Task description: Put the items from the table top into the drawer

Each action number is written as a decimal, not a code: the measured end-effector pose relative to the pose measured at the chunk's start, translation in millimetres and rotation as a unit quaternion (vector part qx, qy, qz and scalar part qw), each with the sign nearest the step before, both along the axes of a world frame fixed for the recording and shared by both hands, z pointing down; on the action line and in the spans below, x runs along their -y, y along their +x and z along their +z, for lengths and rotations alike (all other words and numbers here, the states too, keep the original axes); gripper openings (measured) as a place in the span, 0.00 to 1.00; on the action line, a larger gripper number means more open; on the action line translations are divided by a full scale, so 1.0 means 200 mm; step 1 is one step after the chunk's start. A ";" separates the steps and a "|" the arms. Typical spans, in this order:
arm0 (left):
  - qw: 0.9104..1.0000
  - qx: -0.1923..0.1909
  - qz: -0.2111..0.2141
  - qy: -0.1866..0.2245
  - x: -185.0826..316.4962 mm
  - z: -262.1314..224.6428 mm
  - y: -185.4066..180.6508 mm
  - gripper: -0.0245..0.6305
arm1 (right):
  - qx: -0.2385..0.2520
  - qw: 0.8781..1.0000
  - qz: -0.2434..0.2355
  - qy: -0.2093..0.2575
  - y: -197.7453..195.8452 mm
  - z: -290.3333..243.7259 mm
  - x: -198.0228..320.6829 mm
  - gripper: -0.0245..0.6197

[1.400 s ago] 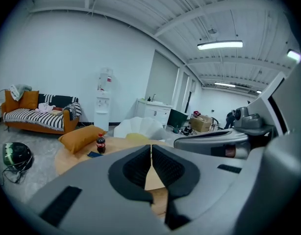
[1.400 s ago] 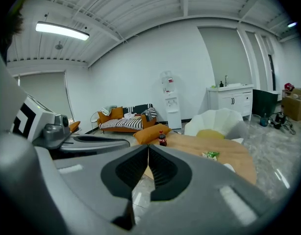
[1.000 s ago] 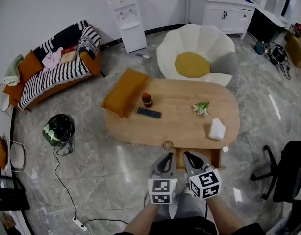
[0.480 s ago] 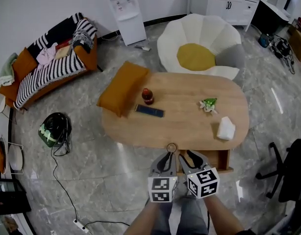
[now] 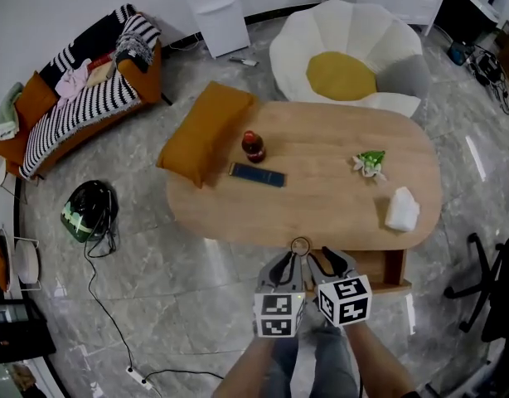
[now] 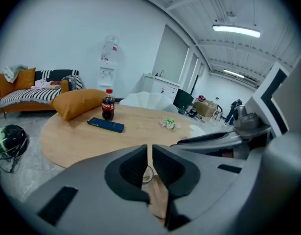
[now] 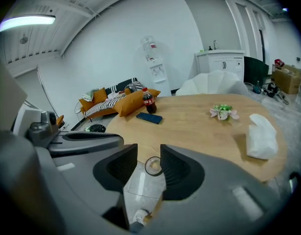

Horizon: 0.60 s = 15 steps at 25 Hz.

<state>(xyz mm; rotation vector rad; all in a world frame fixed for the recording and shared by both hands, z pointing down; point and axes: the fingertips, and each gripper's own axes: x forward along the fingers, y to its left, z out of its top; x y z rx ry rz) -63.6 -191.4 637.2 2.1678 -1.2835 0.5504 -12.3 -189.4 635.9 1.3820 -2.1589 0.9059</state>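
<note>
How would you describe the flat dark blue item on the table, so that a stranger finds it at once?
Find the oval wooden table and go to the end where the orange cushion lies. A small cola bottle stands there. The dark blue item lies flat beside it, nearer the person, and is the only long, thin, dark rectangle on the table.

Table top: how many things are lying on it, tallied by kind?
Cola bottle: 1
Dark blue flat case: 1
Green and white packet: 1
White tissue pack: 1
Small ring at the near edge: 1
Orange cushion, overhanging the far left edge: 1
Total: 6
</note>
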 end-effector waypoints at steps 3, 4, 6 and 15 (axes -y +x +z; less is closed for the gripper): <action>1.000 0.002 0.013 0.004 0.02 0.05 0.04 0.07 | -0.011 1.000 -0.005 -0.015 0.02 0.10 0.00 0.26; 1.000 0.003 0.015 0.004 0.03 0.06 0.05 0.07 | -0.014 1.000 -0.007 -0.018 0.02 0.12 0.00 0.26; 1.000 0.007 0.016 0.003 0.04 0.10 0.05 0.07 | -0.015 1.000 -0.008 -0.019 0.01 0.18 0.02 0.26; 1.000 0.009 0.016 -0.011 0.08 0.29 0.01 0.07 | -0.042 0.998 -0.017 -0.036 -0.04 0.41 0.08 0.26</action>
